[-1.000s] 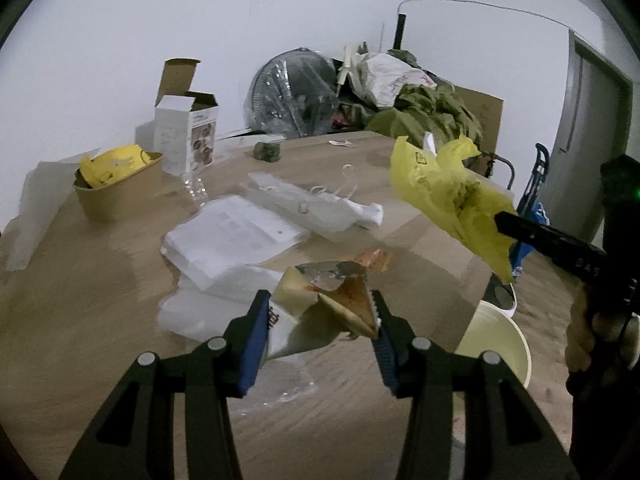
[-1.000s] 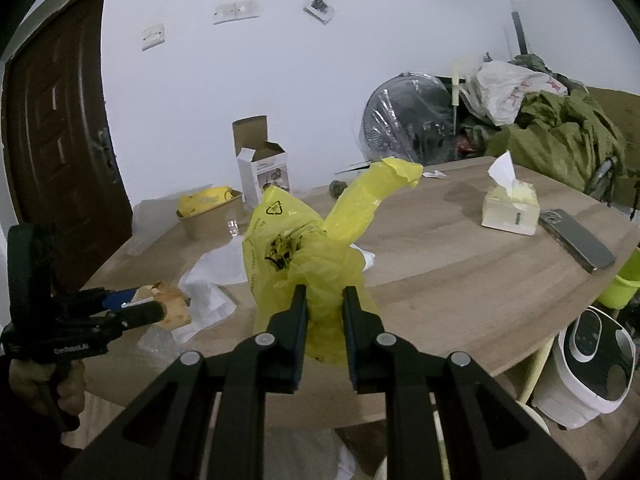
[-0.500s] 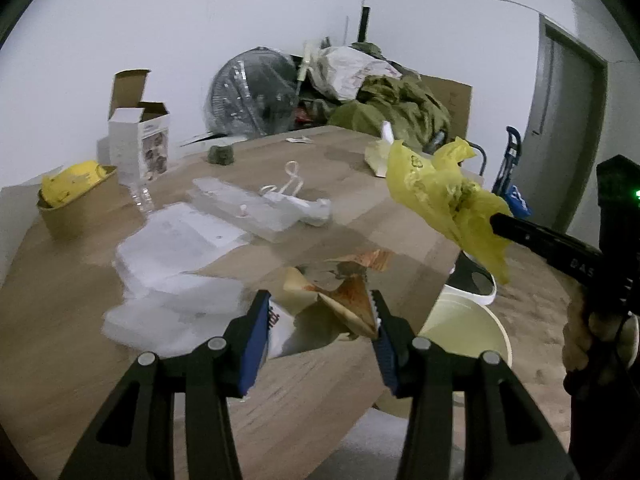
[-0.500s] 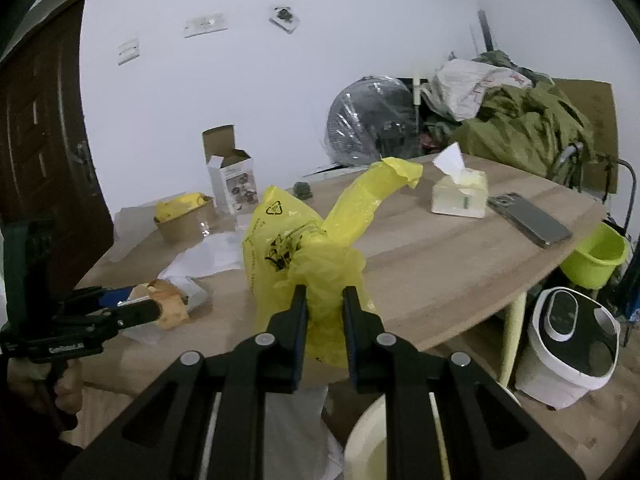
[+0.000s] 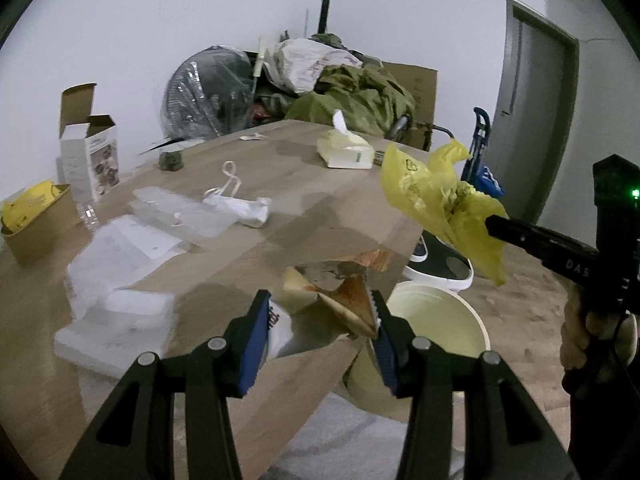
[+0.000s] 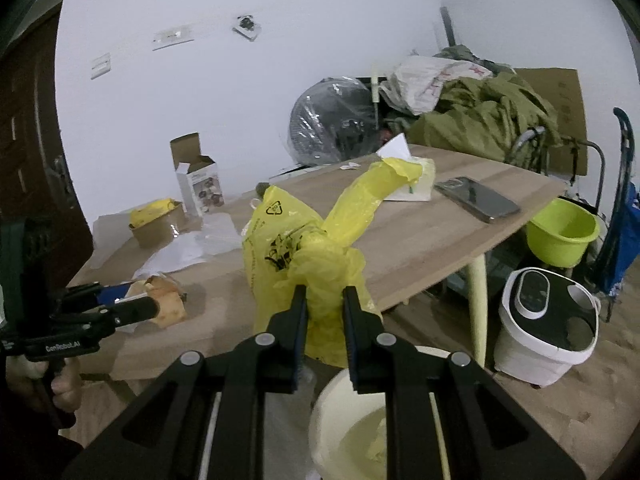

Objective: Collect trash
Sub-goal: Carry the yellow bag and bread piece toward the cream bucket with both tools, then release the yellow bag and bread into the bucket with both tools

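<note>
Both tools clamped above bin (image 6: 352,412): left gripper (image 5: 318,320) on crumpled wrapper (image 5: 340,292), right gripper (image 6: 324,312) on yellow bag (image 6: 304,256); light, soft, crushable.

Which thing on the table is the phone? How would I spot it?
Find the wooden table and follow it to the end nearest the green tub. The phone lies flat there, beside the tissue box: the only dark, shiny slab.
</note>
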`<state>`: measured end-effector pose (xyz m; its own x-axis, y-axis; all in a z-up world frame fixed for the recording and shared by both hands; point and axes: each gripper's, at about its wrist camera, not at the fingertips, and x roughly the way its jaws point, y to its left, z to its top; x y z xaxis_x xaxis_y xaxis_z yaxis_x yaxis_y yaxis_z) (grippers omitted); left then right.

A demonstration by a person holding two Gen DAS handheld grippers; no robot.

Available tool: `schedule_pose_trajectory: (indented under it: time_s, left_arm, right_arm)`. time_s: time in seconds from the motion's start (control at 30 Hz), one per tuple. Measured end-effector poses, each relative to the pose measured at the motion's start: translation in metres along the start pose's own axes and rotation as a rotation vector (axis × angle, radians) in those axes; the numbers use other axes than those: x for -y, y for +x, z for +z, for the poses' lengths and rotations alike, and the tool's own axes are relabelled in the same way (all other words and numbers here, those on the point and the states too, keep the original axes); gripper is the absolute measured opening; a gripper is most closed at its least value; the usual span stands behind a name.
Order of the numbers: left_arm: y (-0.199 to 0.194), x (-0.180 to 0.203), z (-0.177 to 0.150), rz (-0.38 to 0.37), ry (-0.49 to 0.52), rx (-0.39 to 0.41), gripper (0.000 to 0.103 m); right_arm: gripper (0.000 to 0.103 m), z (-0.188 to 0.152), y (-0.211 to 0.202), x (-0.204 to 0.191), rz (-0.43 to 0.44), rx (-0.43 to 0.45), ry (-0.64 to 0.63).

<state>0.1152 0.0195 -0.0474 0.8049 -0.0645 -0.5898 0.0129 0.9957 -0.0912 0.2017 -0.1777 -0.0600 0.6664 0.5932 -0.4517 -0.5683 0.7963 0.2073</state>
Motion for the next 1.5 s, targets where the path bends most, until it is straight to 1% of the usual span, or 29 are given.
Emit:
schedule_pose_trajectory:
  time_s: [0.4, 0.57, 0.77, 0.97, 1.13, 1.2, 1.3, 1.37, 1.43, 1.5]
  left_arm:
    - [0.022, 0.041, 0.004, -0.092, 0.071, -0.024, 0.048]
    - [0.03, 0.056, 0.003, -0.125, 0.098, -0.037, 0.048]
    - [0.044, 0.073, -0.001, -0.17, 0.138, -0.066, 0.048]
    - [0.06, 0.087, -0.009, -0.2, 0.168, -0.106, 0.048]
    - [0.071, 0.1, -0.014, -0.216, 0.208, -0.14, 0.048]
    - [0.077, 0.104, -0.016, -0.222, 0.22, -0.157, 0.048]
    - [0.086, 0.111, -0.017, -0.226, 0.235, -0.176, 0.048]
    - [0.092, 0.116, -0.018, -0.229, 0.249, -0.192, 0.048]
    - [0.098, 0.12, -0.018, -0.235, 0.264, -0.206, 0.048]
    - [0.104, 0.125, -0.019, -0.241, 0.275, -0.218, 0.048]
  right_arm:
    - [0.016, -0.021, -0.022, 0.029, -0.081, -0.013, 0.055]
    - [0.016, -0.032, -0.025, 0.04, -0.115, -0.039, 0.071]
    - [0.016, -0.056, -0.017, 0.053, -0.164, -0.117, 0.089]
    - [0.016, -0.084, -0.003, 0.068, -0.18, -0.202, 0.128]
    - [0.016, -0.1, 0.009, 0.078, -0.191, -0.259, 0.155]
    - [0.019, -0.105, 0.015, 0.082, -0.194, -0.28, 0.165]
    - [0.027, -0.11, 0.021, 0.086, -0.2, -0.302, 0.174]
    - [0.039, -0.111, 0.023, 0.089, -0.2, -0.307, 0.18]
    - [0.045, -0.113, 0.024, 0.092, -0.205, -0.304, 0.187]
    - [0.045, -0.113, 0.024, 0.095, -0.21, -0.303, 0.19]
